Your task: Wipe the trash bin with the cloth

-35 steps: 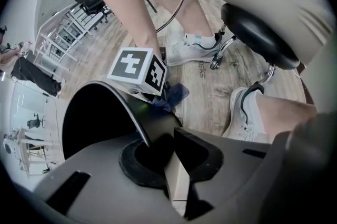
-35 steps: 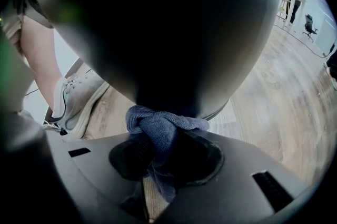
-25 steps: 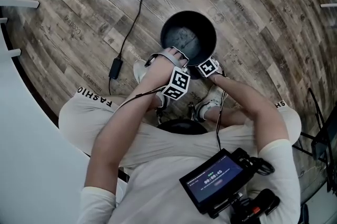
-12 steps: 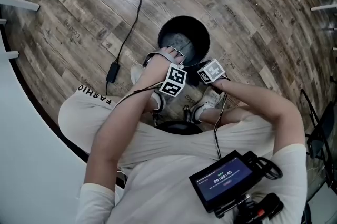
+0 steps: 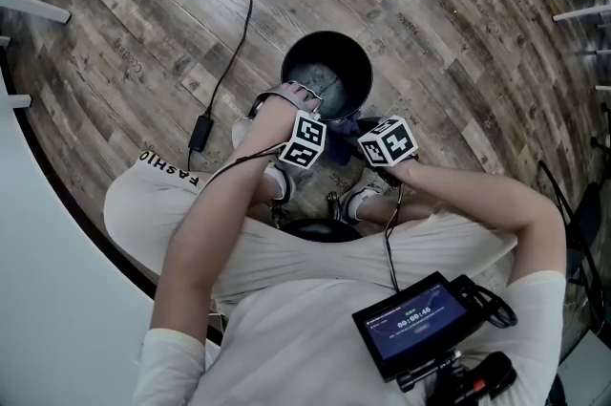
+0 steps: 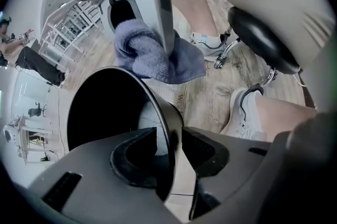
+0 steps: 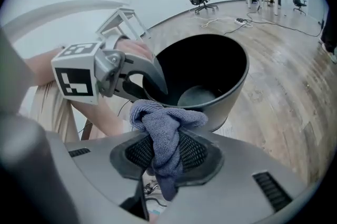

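At the near-left rim of the round black trash bin (image 5: 334, 46), which stands upright on the brown wood-plank floor (image 5: 430, 12), the left gripper (image 6: 169, 133) points steeply down. Its jaws have just been opening and now stand apart, one on each side of the rim wall, without pressing it. Just right of the bin, the right gripper (image 7: 166, 152) is clamped on a bunched blue-grey terry cloth (image 7: 163, 123), held near the outer wall.

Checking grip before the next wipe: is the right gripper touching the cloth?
Touching. The right gripper view shows the right gripper shut on the cloth, which is pinched between its jaws, bunched above them and hanging below.
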